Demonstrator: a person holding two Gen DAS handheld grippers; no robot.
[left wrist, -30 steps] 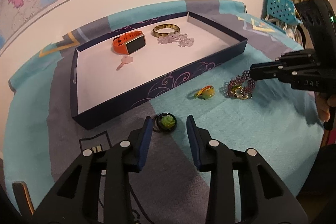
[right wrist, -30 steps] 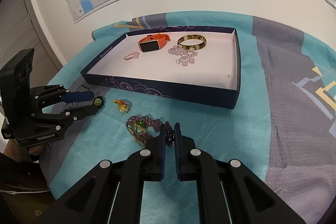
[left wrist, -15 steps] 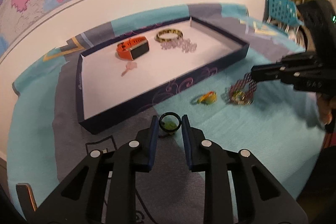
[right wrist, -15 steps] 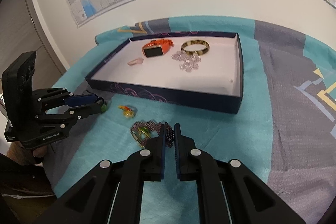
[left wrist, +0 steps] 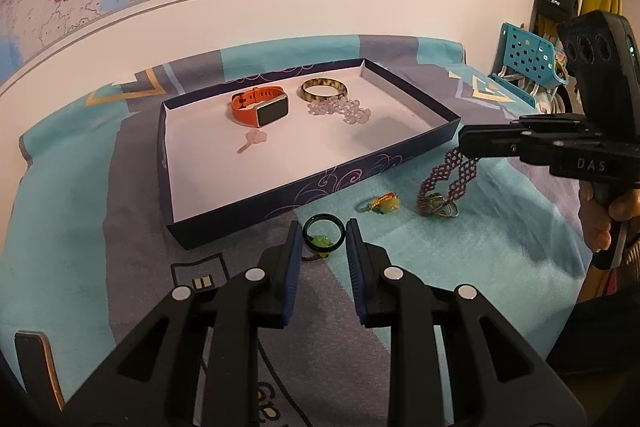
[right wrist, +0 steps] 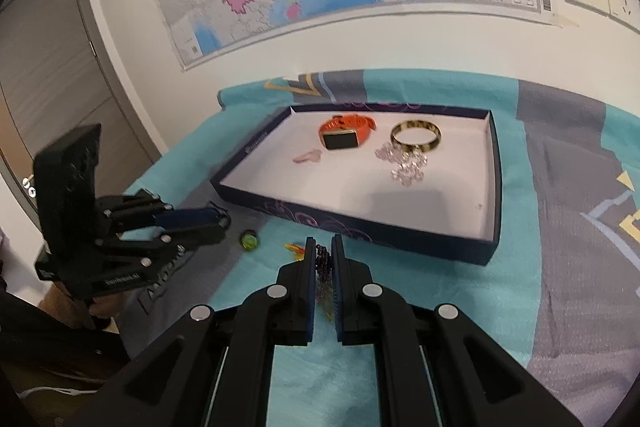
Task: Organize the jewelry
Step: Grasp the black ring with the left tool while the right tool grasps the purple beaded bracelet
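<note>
While the left gripper [left wrist: 323, 241] pinches the ring [left wrist: 323, 235] and the right [right wrist: 325, 259] clamps the bracelet [left wrist: 452, 171], the tray [left wrist: 320, 183] lies just ahead of both

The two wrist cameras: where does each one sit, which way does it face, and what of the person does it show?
Left wrist: on the left gripper, facing the box and wall; dark ring between its fingers; a hand shows.
Right wrist: on the right gripper, shut on the beaded bracelet, facing the box.
Shared: box, orange watch, each other's gripper.
</note>
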